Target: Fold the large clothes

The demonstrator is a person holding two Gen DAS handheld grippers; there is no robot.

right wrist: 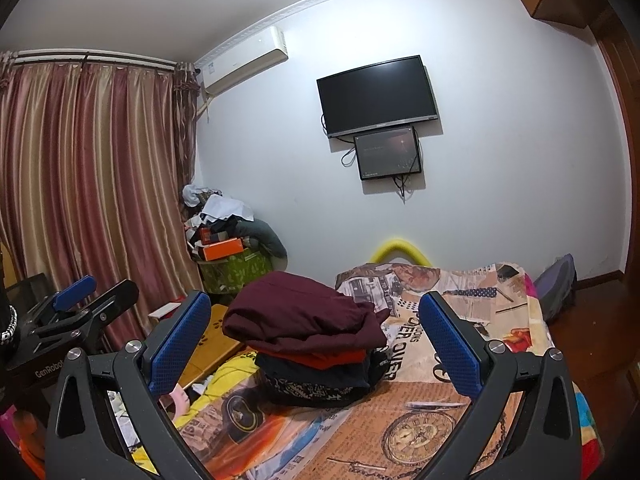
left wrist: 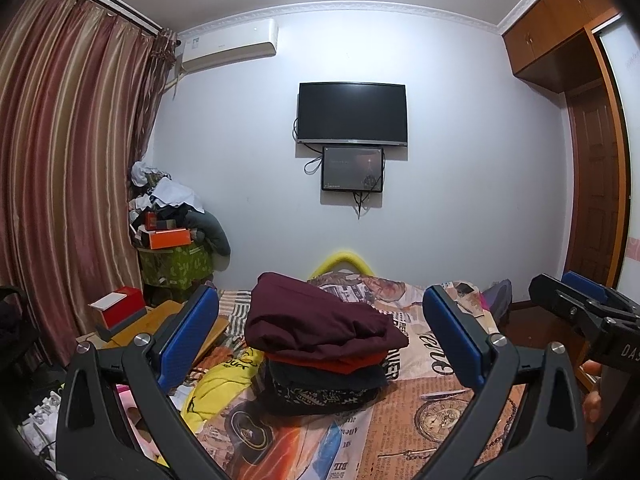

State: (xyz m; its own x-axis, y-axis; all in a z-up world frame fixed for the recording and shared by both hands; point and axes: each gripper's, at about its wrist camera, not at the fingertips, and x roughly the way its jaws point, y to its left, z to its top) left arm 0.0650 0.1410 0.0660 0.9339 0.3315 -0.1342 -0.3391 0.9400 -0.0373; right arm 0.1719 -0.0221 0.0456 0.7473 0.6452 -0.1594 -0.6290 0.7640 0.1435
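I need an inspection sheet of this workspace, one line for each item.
Surface: bed with newspaper-print cover.
Job's things: folded stack, maroon garment on top, red and dark ones beneath.
Clutter: yellow garment at the bed's left edge; corner pile of boxes and clothes.
Grippers: left gripper and right gripper both open, empty, apart from the stack.
Cables: wires hang under the wall screens.
Surroundings: curtain, air conditioner, wardrobe.
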